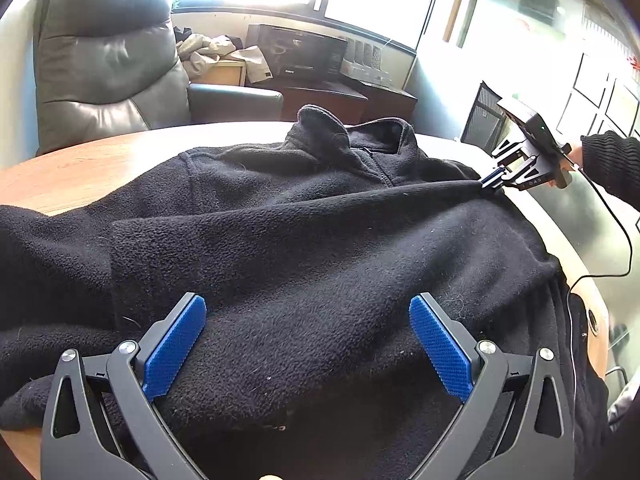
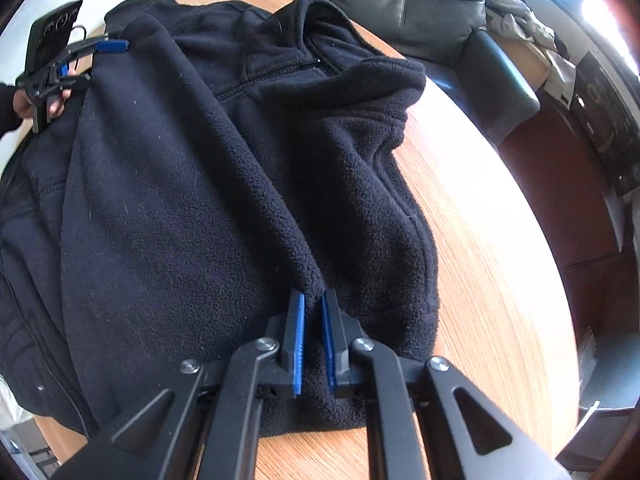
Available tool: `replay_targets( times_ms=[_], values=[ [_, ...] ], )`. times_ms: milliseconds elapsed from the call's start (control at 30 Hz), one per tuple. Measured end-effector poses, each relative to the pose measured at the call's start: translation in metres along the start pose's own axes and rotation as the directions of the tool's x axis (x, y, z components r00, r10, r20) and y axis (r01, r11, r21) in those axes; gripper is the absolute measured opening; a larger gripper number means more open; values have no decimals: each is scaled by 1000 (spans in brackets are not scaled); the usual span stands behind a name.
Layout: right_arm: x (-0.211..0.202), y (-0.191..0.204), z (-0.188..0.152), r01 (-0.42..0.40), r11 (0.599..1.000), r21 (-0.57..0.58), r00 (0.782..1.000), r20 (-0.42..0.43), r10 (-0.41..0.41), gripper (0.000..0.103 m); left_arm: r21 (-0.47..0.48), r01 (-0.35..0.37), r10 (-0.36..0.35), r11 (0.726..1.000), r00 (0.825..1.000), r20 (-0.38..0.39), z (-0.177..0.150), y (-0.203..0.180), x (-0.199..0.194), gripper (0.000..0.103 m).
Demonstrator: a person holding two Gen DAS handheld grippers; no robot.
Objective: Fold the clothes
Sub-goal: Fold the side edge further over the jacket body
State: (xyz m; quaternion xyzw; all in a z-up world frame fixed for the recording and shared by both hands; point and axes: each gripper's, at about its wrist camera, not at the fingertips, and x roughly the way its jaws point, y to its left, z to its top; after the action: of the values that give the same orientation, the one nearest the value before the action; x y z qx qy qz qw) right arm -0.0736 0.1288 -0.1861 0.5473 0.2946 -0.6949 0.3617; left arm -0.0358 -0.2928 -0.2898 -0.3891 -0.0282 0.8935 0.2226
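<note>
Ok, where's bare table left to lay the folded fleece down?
Bare wooden table runs between the black fleece and the edge facing the grey armchair; another strip lies by the collar. The fleece crowds everything around the left gripper.

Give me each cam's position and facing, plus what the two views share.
Left wrist: on the left tongs, angled down across the black fleece jacket toward the dark leather armchair; shows its own open blue-padded fingers, and the right tongs with a hand.
Right wrist: on the right tongs, pointing steeply down, shut on a jacket fold; left tongs and hand far left.
Shared: jacket, round wooden table, armchair.
</note>
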Motion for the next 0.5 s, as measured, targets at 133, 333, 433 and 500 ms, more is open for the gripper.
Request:
replay_targets(
  times_ms=[133, 333, 433, 500],
  values=[
    [-4, -2, -10, 3, 1000, -10, 999, -47, -4, 7, 10, 21, -21, 1000, 1000, -4, 0, 1, 1, 103],
    [-11, -13, -14, -16, 1000, 1, 997, -73, 16, 7, 10, 49, -49, 999, 999, -1, 5, 12, 2, 103],
    [-14, -14, -19, -26, 1000, -3, 994, -106, 26, 7, -21, 57, -56, 998, 998, 20, 7, 21, 1, 103],
    [-16, -15, -23, -21, 1000, 7, 994, -108, 22, 7, -37, 68, -67, 997, 997, 28, 11, 34, 3, 103]
  ],
)
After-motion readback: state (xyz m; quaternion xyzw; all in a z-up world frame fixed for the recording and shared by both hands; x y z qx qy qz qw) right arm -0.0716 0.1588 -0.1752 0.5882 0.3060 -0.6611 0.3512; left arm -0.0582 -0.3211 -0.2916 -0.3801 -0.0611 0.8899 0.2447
